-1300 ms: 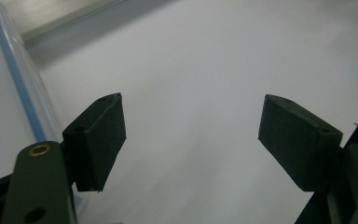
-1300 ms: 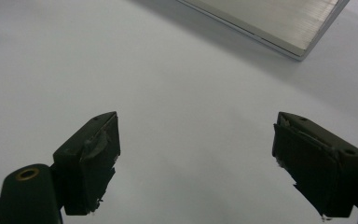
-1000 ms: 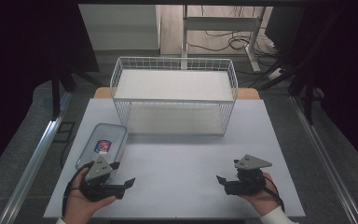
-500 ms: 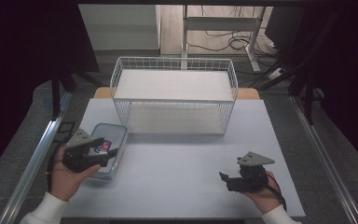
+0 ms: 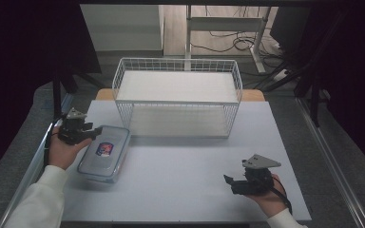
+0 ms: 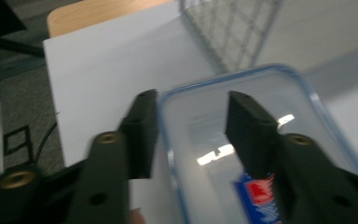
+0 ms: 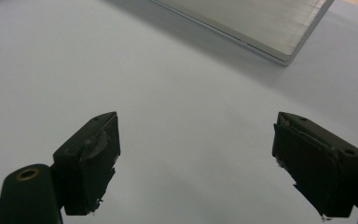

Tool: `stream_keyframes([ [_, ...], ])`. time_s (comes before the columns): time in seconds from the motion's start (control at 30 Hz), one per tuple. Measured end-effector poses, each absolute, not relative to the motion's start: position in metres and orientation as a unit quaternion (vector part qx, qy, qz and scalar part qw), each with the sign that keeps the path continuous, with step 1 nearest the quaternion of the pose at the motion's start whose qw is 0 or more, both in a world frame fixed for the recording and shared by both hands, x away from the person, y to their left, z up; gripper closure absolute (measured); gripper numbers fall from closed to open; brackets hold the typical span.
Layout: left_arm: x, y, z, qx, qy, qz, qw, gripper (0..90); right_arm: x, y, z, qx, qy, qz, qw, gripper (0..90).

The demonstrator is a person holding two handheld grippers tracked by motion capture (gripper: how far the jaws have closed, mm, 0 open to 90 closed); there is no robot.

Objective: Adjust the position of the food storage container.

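While the clear plastic food box with a blue-rimmed lid and a red and blue sticker is lying flat near the left edge of the white table top, the left gripper is held at its far left corner. Seen from the high view, this gripper is pointed toward the right, over the box's rim. Seen from the left gripper view, the left side of the box is found between the two black jaws: one jaw is set just outside the blue rim, and the other is placed over the lid. The jaws have just been closing, and they are now about half way shut. Whether the pads are pressed on the box yet cannot be told, because the picture is blurred there.

The right gripper is held low near the front right of the table, well apart from the box. Its jaws are spread wide in the right gripper view, and only bare table is seen between them.

A white wire basket with a flat white floor is stood at the back of the table, in the middle. The box is placed in front of the basket's left corner, near it but not touching. A white sleeve is seen on the person's left arm.
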State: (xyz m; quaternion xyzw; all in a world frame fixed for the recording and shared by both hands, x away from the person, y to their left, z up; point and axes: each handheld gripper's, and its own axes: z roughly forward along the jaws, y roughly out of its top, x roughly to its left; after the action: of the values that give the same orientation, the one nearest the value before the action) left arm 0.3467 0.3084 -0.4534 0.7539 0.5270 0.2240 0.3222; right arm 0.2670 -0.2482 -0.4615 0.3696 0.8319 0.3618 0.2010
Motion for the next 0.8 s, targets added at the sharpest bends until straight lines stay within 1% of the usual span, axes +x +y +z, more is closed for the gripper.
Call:
stream_keyframes([
  [0.03,0.349,0.31,-0.455,0.753,0.531,0.224,0.318,56.9,0.267,-0.248,-0.461,0.37,0.832,0.362,0.201,15.5],
  [0.07,0.353,0.314,-0.458,0.754,0.535,0.218,0.312,60.9,0.267,-0.249,-0.461,0.369,0.832,0.361,0.202,15.6],
  [0.1,0.355,0.316,-0.459,0.758,0.533,0.213,0.309,70.2,0.267,-0.25,-0.462,0.371,0.831,0.361,0.201,15.6],
  [0.17,0.36,0.319,-0.462,0.772,0.531,0.212,0.277,84.0,0.267,-0.251,-0.462,0.372,0.831,0.361,0.202,15.6],
  [0.2,0.365,0.321,-0.466,0.779,0.533,0.214,0.252,88.4,0.268,-0.251,-0.463,0.373,0.832,0.358,0.202,15.7],
  [0.37,0.375,0.326,-0.479,0.784,0.54,0.209,0.225,89.9,0.267,-0.249,-0.463,0.372,0.833,0.356,0.202,15.8],
  [0.4,0.378,0.327,-0.484,0.79,0.536,0.214,0.209,90.0,0.267,-0.249,-0.463,0.369,0.835,0.355,0.203,15.9],
  [0.53,0.38,0.328,-0.49,0.793,0.535,0.193,0.22,90.0,0.267,-0.249,-0.464,0.367,0.835,0.352,0.209,15.8],
  [0.7,0.38,0.331,-0.492,0.788,0.54,0.183,0.23,90.0,0.267,-0.249,-0.465,0.367,0.836,0.35,0.209,15.9],
  [0.8,0.381,0.33,-0.496,0.797,0.534,0.179,0.22,90.0,0.267,-0.249,-0.464,0.365,0.837,0.349,0.209,15.9],
])
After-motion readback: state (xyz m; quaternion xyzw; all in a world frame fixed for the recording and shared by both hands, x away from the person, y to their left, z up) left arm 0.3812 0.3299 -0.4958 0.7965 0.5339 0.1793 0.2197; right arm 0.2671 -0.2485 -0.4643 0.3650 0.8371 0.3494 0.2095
